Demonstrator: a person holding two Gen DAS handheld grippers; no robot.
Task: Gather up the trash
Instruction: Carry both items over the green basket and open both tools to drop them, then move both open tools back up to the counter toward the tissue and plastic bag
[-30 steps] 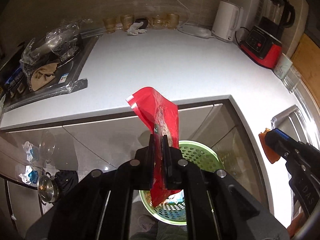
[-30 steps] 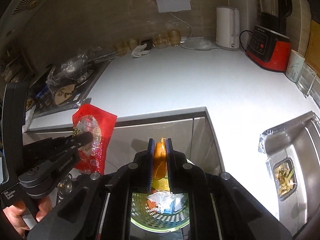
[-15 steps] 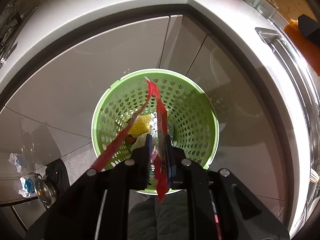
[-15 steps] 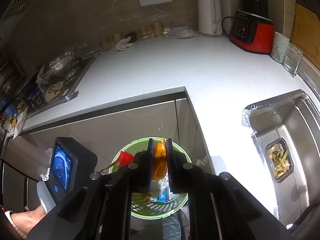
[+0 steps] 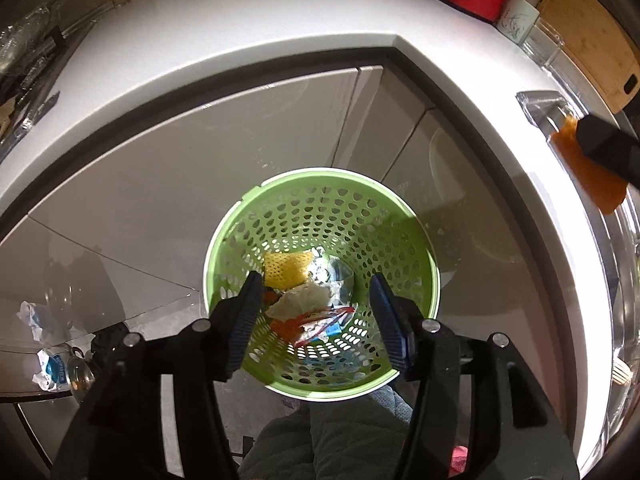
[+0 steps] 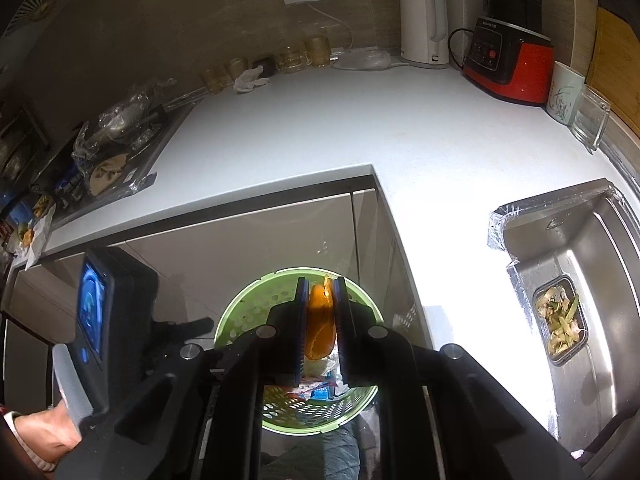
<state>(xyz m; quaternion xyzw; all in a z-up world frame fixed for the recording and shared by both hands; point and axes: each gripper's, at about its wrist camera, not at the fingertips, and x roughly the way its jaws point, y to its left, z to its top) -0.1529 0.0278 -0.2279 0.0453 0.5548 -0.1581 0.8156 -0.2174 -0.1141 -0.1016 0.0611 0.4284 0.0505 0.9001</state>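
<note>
Green perforated plastic, round and deep, fills the middle of my left view: the trash basket [image 5: 320,216] stands on the floor against the glossy beige cabinet doors [image 5: 200,168], below the inner corner of the white desk [image 5: 248,16]. My left tongs [image 5: 316,312] hang directly over its mouth with the jaws spread wide and nothing between them. At the bottom of the basket lies the red crumpled snack wrapper [image 5: 316,320], beside a yellow sponge-like piece [image 5: 286,270] at 12 o'clock of it and some white crumpled paper [image 5: 304,300] in between. My right tongs [image 6: 319,320] are clamped on an orange piece of peel [image 6: 320,328], held above the basket's rim toward its 12 o'clock side. In the left view that same peel shows at 2 o'clock, over the edge of the steel sink [image 6: 580,264]. Farther back on the desk, at 1 o'clock in the right view, stand a white electric kettle [image 6: 422,28] and a red-based blender [image 6: 508,56].
</note>
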